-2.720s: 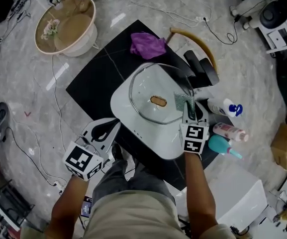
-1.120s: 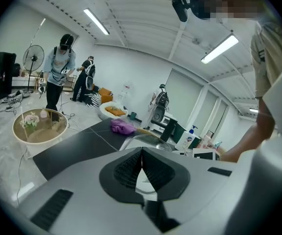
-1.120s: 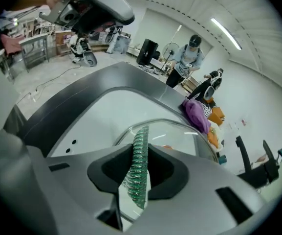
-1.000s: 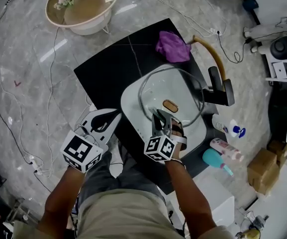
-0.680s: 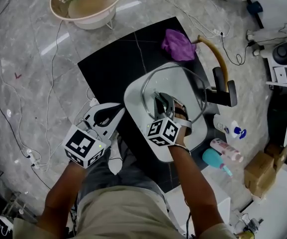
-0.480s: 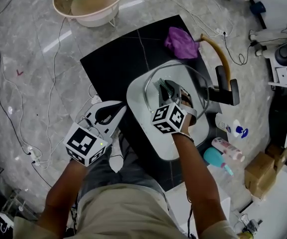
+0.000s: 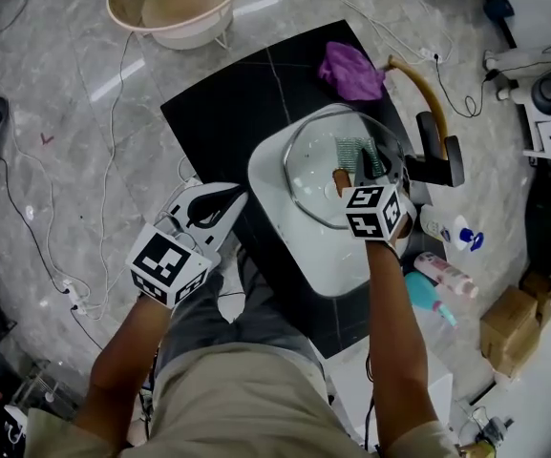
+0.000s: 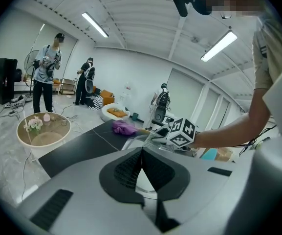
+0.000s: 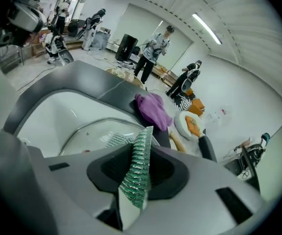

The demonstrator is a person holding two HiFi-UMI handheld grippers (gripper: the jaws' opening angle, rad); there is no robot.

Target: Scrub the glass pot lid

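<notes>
The round glass pot lid with a metal rim (image 7: 315,187) lies flat in the white sink (image 7: 328,260). The sink sits in the dark, black surface (image 7: 227,113), near its right edge.

The right tool (image 7: 367,167) is pinching a green scrub pad with a white back (image 9: 137,177). The pad sticks out past the tool's tips. It is over the far right part of the lid, close to the black tap (image 7: 437,156) at the sink's right rim. I think it is touching the glass, but I cannot be sure.

The left tool (image 8: 141,154) is pressed together with nothing in it. It hangs past the surface's near left edge, apart from the sink.

A crumpled purple cloth (image 7: 349,70) lies near the surface's far edge.

The scrubbing looks to be under way. I see no foam or dirt, so I cannot tell how clean the lid is. The near and left parts of the lid may need rubbing too.
</notes>
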